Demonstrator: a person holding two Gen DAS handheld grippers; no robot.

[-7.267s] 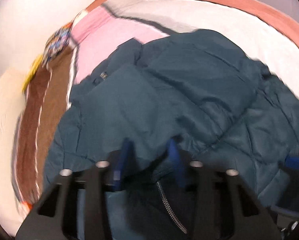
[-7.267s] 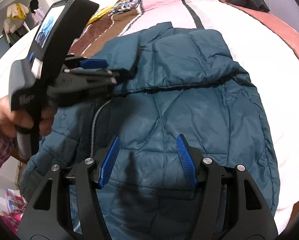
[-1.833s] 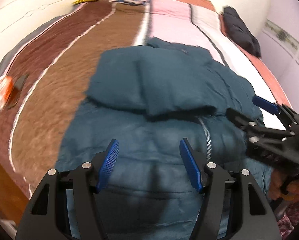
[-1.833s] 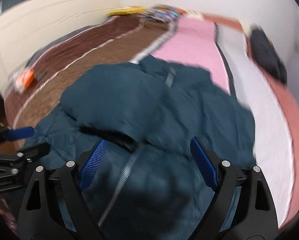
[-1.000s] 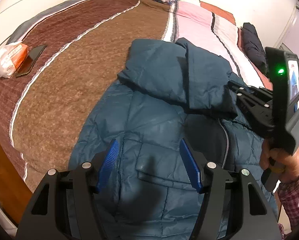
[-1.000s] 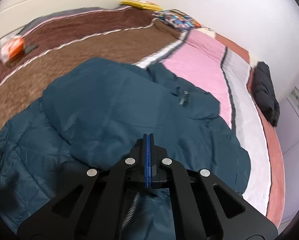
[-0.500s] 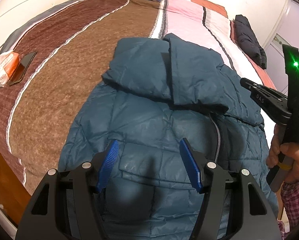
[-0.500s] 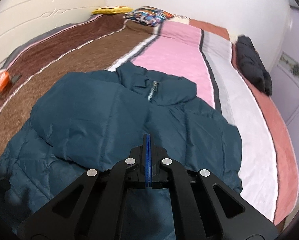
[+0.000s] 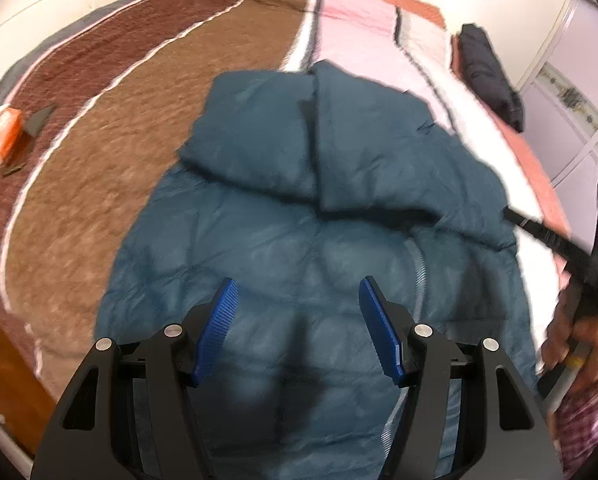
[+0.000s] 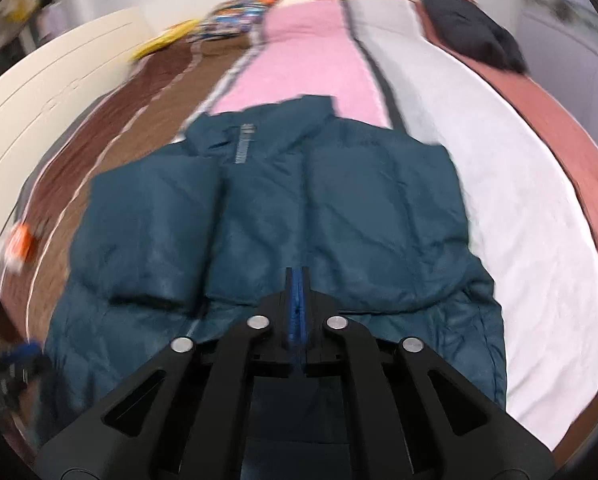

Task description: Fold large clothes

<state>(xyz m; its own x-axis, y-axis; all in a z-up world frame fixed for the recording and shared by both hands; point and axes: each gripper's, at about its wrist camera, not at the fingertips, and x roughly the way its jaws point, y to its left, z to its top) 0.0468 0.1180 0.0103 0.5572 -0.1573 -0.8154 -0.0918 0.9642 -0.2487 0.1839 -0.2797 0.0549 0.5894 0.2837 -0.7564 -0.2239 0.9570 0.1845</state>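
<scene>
Teal quilted puffer jacket [image 10: 283, 216] lies on striped bed [image 10: 519, 208], both sleeves folded across the chest; bottom fold left. Left gripper [image 9: 299, 328] jaws wide, empty. Right gripper [image 10: 297, 300] jaws barely apart, opening, empty.

The right gripper [image 10: 297, 280] swung across the teal jacket [image 9: 323, 208] — a second earlier it sat over the folded sleeves near the zip, and by now it had drawn off toward the jacket's right edge, well clear of the cloth. Its jaws, pressed flat together a moment before, were opening with nothing between them. Seven seconds back the jacket lay rumpled and half open — now both sleeves lay folded across its chest.
</scene>
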